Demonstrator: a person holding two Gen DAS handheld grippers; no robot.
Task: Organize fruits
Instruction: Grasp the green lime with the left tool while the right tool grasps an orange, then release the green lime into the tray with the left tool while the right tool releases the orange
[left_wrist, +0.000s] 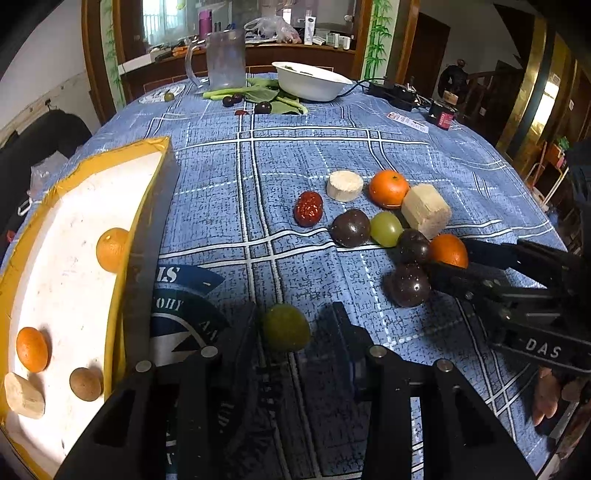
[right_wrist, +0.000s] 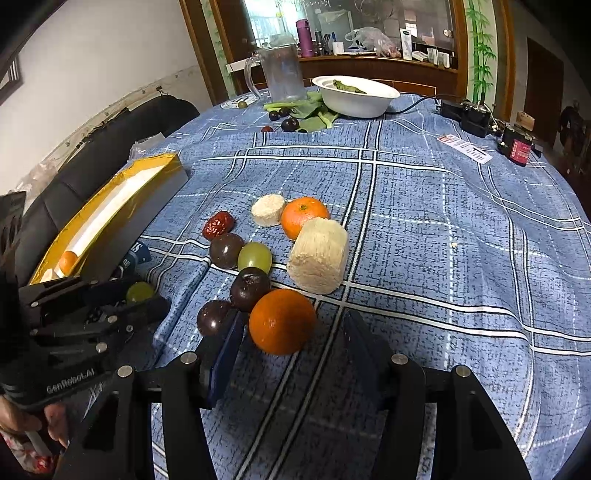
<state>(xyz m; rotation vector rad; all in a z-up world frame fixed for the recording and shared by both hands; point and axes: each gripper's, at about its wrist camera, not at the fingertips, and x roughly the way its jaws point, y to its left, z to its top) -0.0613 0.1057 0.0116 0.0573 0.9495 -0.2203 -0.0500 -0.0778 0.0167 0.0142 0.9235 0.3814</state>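
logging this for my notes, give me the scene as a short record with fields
surface: table with blue plaid cloth
tray: yellow-rimmed tray, holding three oranges, a brown round fruit and a beige chunk
left gripper: around a green grape, pads not clearly pressing
right gripper: open, around an orange
loose pile: dark plums, green grape, red date, second orange, two beige chunks
far end: white bowl, clear jug, leafy greens
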